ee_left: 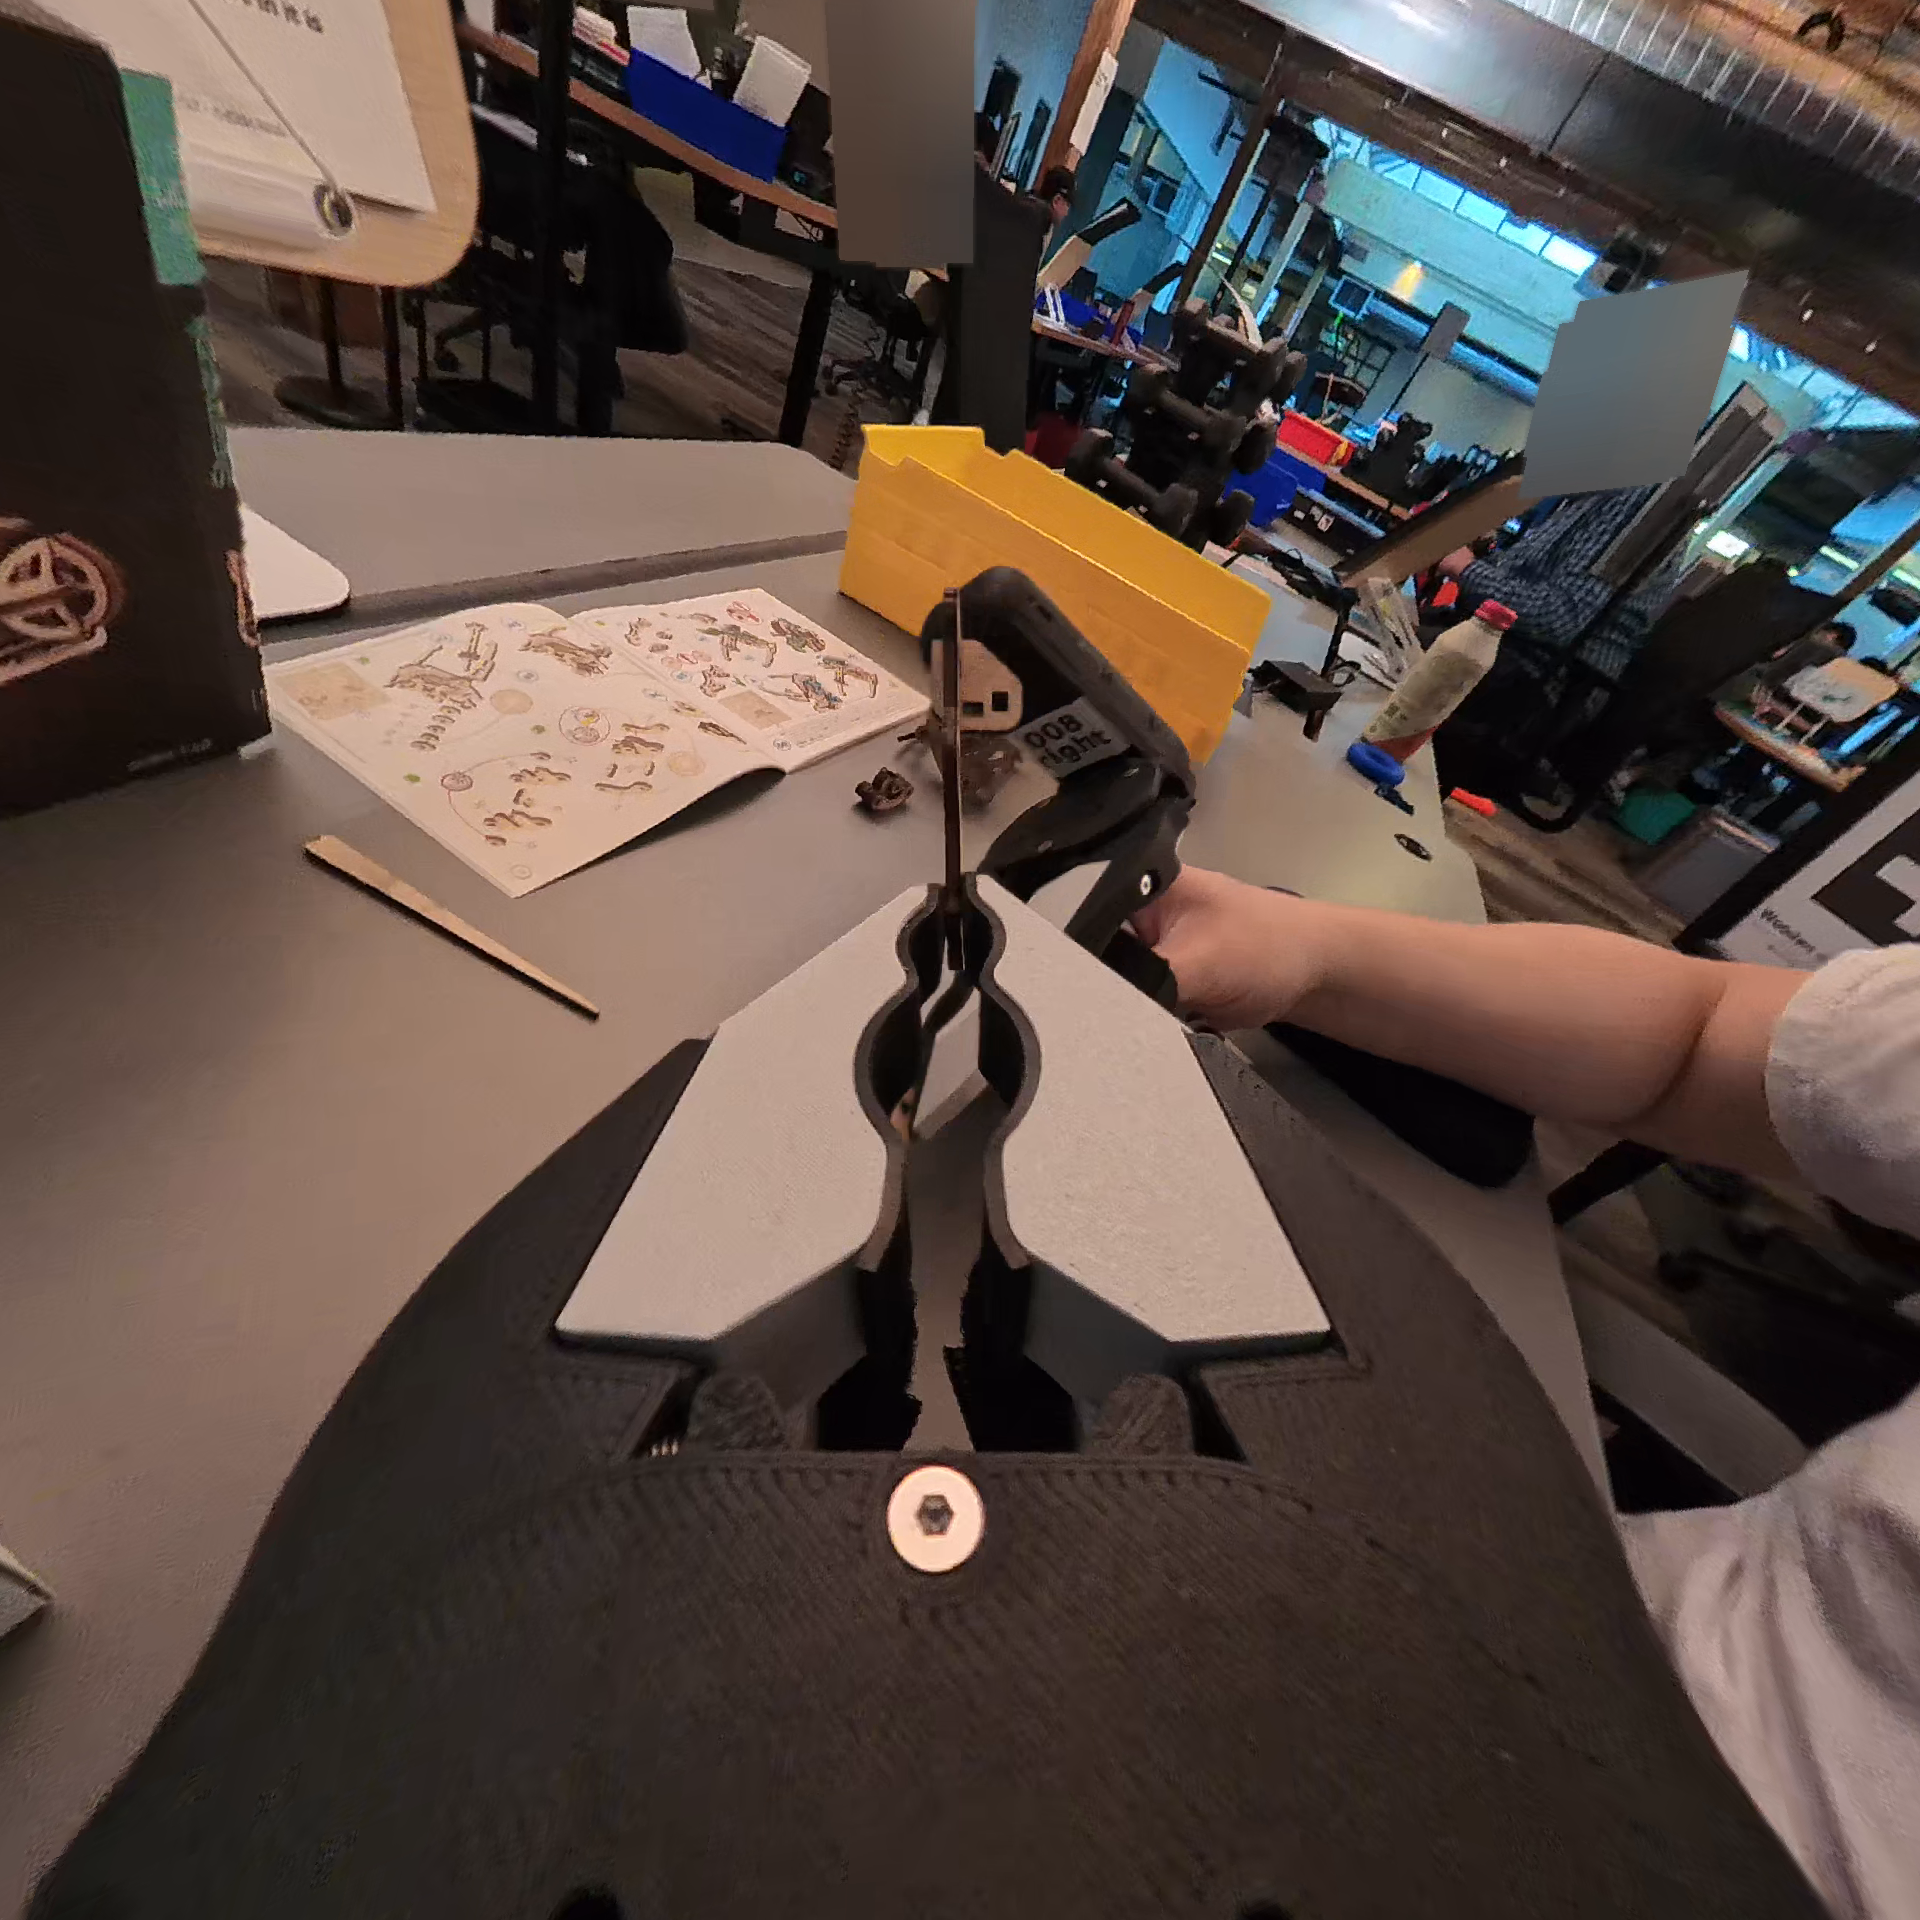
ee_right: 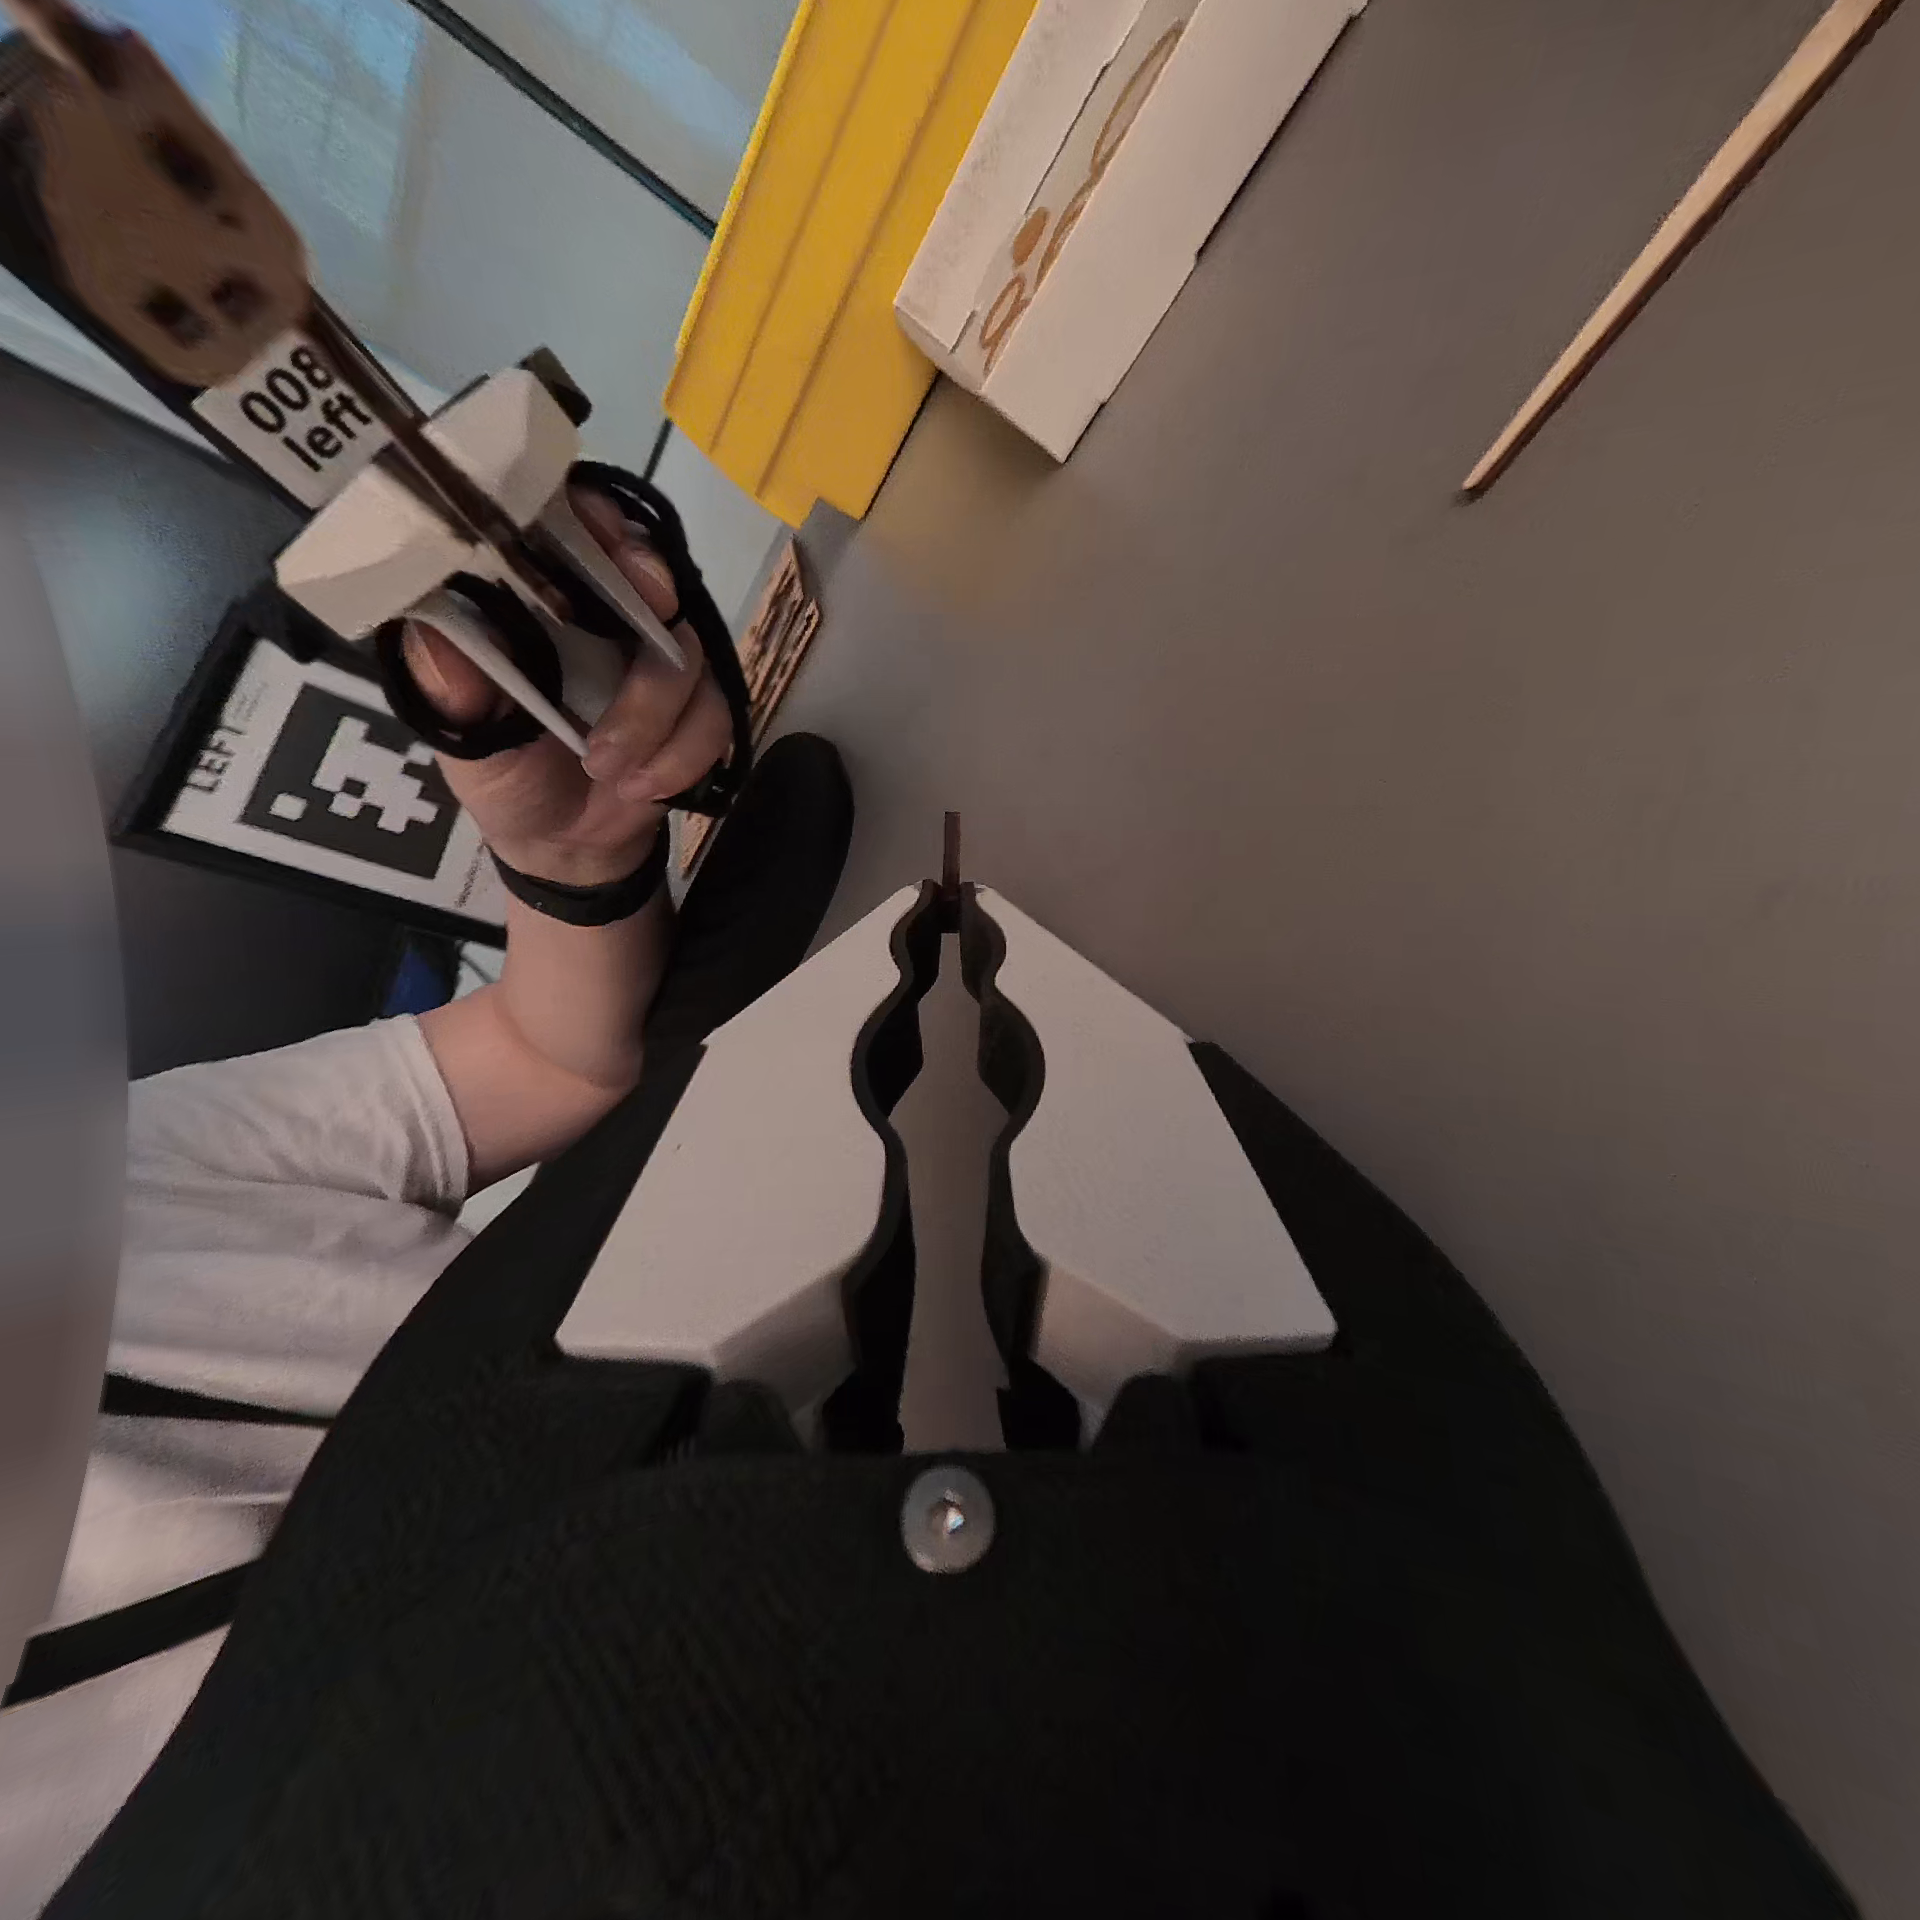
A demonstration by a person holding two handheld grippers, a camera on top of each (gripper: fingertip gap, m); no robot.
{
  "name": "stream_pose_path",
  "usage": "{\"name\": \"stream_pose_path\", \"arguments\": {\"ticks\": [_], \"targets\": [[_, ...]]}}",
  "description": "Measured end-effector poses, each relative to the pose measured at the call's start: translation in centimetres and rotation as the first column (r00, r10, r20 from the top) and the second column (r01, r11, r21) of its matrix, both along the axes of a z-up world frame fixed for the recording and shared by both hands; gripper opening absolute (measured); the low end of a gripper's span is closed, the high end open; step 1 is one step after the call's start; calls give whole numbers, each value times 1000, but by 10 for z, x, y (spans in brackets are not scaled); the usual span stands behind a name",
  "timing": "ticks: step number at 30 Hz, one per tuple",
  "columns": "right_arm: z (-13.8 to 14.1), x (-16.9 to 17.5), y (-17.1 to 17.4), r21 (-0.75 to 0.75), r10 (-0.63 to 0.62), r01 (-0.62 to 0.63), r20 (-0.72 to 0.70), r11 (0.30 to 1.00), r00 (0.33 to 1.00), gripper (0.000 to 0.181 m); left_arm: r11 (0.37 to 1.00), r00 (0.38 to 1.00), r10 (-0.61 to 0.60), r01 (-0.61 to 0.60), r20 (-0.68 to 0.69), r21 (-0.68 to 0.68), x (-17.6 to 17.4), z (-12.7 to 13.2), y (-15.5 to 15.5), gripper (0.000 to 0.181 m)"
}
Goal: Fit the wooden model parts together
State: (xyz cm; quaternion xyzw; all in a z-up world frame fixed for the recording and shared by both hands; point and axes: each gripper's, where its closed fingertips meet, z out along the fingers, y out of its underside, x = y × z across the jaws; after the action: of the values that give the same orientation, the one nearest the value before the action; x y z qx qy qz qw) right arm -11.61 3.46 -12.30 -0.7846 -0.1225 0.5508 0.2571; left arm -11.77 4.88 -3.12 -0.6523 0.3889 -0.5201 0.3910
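- We are holding the left gripper with its fingers nearly closed, pinching a thin flat wooden part edge-on so that it is standing up past the fingertips.
- We are holding the right gripper with its fingers drawn narrow, clamping a small dark wooden piece that is poking out just beyond the tips.
- Beyond the left fingers, the right gripper is showing in our hand, tilted over the grey counter.
- Left of the left fingers, an open instruction booklet is lying on the counter, with a slim wooden stick nearer us.
- Small dark wooden pieces are lying just past the left fingertips, beside the booklet.
- A yellow bin is sitting farther beyond the fingers.
- Far left of the left fingers, a dark box is standing upright.
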Motion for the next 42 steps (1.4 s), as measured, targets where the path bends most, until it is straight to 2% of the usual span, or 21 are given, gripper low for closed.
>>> {"name": "stream_pose_path", "arguments": {"ticks": [2, 5, 11, 16, 20, 37, 42], "targets": [[5, 2, 2, -13, -42, 42, -4, 999, 999, 3, 999, 1000, -3, 3, -14, -36, -3, -5, 4, 0], [17, -4, -4, -103, -79, 67, -114, 992, 990, 3, 997, 998, -39, 36, -41, -74, -2, -14, 2, 0], [21, -9, -16, -284, -80, 2, -262, 959, 962, 3, 990, 984, -118, 106, -135, -95, 7, -32, -14, 0], [17, -2, -17, -303, -74, -8, -257, 953, 963, 3, 976, 962, -182, 152, -203, -156, 10, -50, -24, 0], [17, -1, -18, -315, -66, -26, -277, 949, 959, 3, 975, 953, -190, 153, -238, -163, 10, -56, -24, 0], [11, 1, -18, -287, -67, 9, -196, 958, 978, 2, 979, 934, -189, 156, -302, -129, 9, -66, -25, 0], [13, 1, -17, -293, -80, 13, -217, 956, 973, 4, 982, 930, -183, 156, -319, -107, 9, -68, -25, 0]]}}
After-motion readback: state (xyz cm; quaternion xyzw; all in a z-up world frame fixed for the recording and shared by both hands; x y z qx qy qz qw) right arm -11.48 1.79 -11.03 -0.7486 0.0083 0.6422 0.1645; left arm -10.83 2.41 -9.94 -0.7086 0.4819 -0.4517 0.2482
